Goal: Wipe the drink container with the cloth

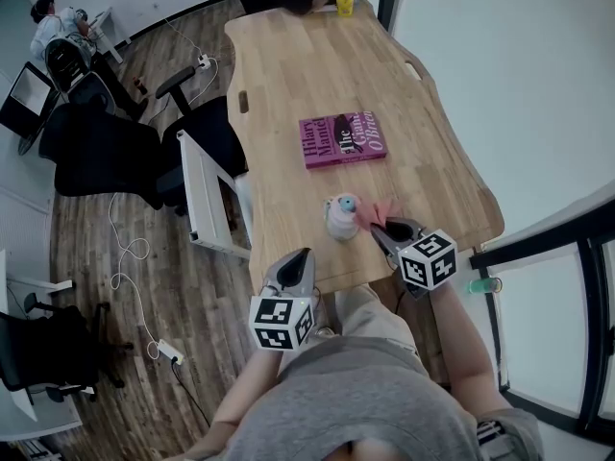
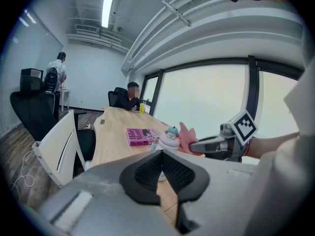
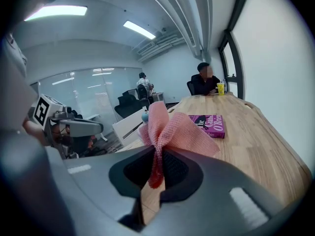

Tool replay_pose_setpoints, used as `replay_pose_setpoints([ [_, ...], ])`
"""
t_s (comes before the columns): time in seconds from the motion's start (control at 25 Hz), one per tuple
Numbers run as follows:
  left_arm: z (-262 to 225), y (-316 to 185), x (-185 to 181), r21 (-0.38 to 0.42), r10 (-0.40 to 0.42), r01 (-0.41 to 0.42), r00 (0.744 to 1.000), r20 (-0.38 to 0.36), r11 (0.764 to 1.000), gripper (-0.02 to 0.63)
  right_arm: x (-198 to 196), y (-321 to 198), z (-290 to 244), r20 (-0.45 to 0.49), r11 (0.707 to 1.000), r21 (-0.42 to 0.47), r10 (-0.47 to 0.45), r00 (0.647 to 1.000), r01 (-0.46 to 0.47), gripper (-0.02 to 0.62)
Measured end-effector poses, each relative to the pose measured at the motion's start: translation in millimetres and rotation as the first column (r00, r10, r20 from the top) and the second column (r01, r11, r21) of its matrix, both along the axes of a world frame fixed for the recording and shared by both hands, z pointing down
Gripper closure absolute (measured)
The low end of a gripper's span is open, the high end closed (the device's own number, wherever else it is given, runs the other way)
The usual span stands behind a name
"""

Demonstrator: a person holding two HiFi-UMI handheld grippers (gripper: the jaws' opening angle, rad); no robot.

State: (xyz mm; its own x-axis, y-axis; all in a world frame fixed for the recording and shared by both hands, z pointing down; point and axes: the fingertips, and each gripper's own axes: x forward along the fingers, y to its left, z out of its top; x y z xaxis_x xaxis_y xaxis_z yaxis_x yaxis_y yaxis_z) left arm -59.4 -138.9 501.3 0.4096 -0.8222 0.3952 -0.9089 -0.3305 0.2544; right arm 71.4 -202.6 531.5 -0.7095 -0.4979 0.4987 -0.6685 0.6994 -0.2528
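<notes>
While the right gripper (image 1: 381, 230) pinches the pink cloth (image 3: 170, 127) just beside the drink container (image 1: 341, 217) by the table's (image 1: 288, 84) near edge | left gripper (image 1: 296, 260) closed, empty | step: probably starting the wipe | next: likely steady container, rub.

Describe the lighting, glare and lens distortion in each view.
Head view: the fisheye bows the table edges, and the light is bright and even with no hard shadows. Left gripper view: dark circular vignette, window washed out, left tool soft up close. Right gripper view: the ceiling light flares, and the cloth is sharp, its weave visible.
</notes>
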Motion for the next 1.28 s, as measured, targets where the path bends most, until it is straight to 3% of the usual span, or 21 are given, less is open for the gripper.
replay_pose_setpoints([
  [0.56, 6.1, -4.1, -2.3, -0.017, -0.006, 0.006, 1.0, 0.003, 1.0, 0.603, -15.2, 7.3, 31.6, -0.097, 0.995, -0.028, -0.097, 0.99, 0.095, 0.568],
  [1.28, 12.5, -14.6, -6.3, -0.033, -0.014, 0.014, 1.0, 0.004, 0.999, 0.603, -24.3, 14.9, 91.2, -0.183, 0.977, -0.153, -0.177, 0.967, 0.149, 0.569],
])
